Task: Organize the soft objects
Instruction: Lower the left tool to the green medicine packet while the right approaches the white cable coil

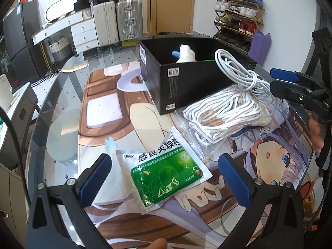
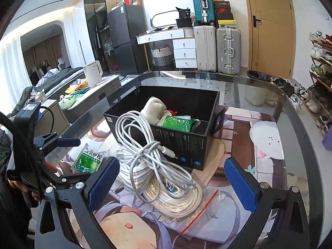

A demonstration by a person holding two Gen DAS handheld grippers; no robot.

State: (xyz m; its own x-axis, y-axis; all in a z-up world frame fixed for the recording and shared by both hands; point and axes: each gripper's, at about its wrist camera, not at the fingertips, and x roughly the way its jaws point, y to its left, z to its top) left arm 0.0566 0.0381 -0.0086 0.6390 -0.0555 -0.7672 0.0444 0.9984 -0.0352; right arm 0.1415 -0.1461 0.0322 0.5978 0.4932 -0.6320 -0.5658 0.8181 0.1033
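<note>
Green medicine sachet [image 1: 166, 170] lies flat on the table mat [image 1: 108, 112] between the spread, empty left gripper [image 1: 166, 178] fingers; right gripper [image 2: 172, 180], likewise open, frames the coiled white cable [image 2: 157, 161], only its view exposing another green packet [image 2: 178, 123] inside the black box [image 2: 186, 143].

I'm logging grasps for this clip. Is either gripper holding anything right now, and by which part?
Nothing is held. The left gripper is open around the green-and-white medicine sachet; the right gripper is open over the white coiled cable.

Left tool [image 1: 165, 178] spread wide; right tool [image 2: 172, 180] spread wide.
</note>
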